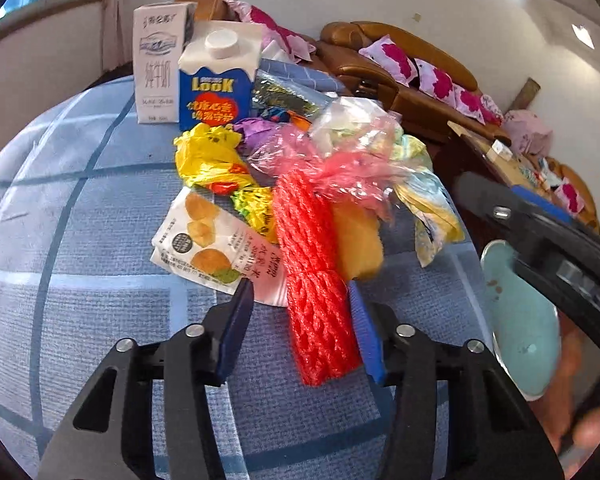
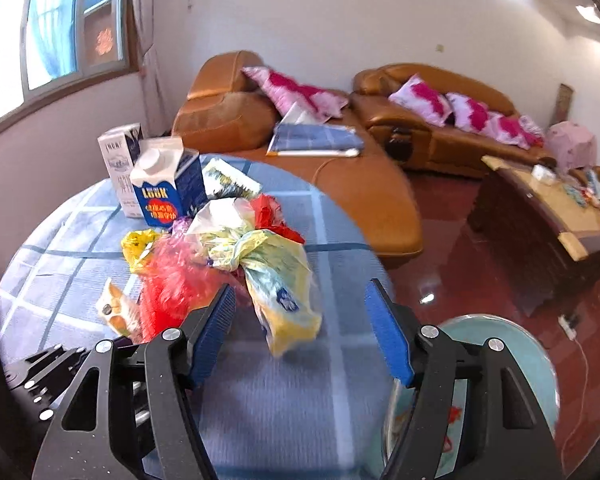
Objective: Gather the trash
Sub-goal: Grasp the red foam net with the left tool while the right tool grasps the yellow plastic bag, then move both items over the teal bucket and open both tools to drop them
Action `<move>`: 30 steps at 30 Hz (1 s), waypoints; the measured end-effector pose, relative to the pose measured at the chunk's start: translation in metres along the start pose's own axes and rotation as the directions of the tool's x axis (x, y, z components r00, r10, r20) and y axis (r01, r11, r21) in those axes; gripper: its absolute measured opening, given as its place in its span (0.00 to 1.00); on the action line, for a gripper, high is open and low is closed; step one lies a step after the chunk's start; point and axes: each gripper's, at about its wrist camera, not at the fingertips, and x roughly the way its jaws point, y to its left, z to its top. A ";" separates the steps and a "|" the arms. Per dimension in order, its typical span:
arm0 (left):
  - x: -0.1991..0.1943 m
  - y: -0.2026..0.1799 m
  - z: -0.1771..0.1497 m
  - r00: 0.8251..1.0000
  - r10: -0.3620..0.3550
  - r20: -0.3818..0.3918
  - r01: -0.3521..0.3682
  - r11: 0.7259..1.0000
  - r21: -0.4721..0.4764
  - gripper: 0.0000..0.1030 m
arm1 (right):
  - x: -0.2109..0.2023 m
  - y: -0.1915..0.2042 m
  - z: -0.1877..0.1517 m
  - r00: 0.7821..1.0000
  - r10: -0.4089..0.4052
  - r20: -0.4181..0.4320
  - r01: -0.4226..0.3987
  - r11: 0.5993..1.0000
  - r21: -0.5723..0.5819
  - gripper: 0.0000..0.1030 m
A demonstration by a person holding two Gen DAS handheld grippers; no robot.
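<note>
So this was early in the cleanup, pile barely touched. The left gripper point(image 1: 302, 312) had its jaws around the red net point(image 1: 316, 280), right pad touching it, left pad still a gap away, so not clamped yet. The net lay between the jaws and ran ahead of the gripper into the trash heap point(image 1: 300, 168) on the counter point(image 1: 80, 240). The right gripper point(image 2: 300, 320) was wide open and empty, with a yellow bag point(image 2: 280, 292) just ahead between its jaws. A teal bin point(image 2: 496, 328) sat to its right. Next move, I'd guess: squeeze on the net, lift, carry it over.
</note>
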 end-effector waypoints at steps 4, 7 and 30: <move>0.004 0.004 0.000 1.000 -0.010 -0.020 0.009 1.000 -0.018 0.36 | 0.034 -0.005 0.007 0.997 0.049 -0.057 -0.047 0.998 0.028 0.66; 0.006 0.005 0.001 0.999 -0.019 -0.030 0.018 1.000 -0.021 0.30 | 0.052 -0.002 0.003 0.993 0.063 -0.103 -0.061 0.998 0.014 0.60; -0.059 -0.042 -0.034 0.991 0.057 0.124 -0.072 0.990 0.118 0.22 | -0.106 -0.020 -0.064 0.985 -0.138 0.108 0.128 0.988 0.090 0.28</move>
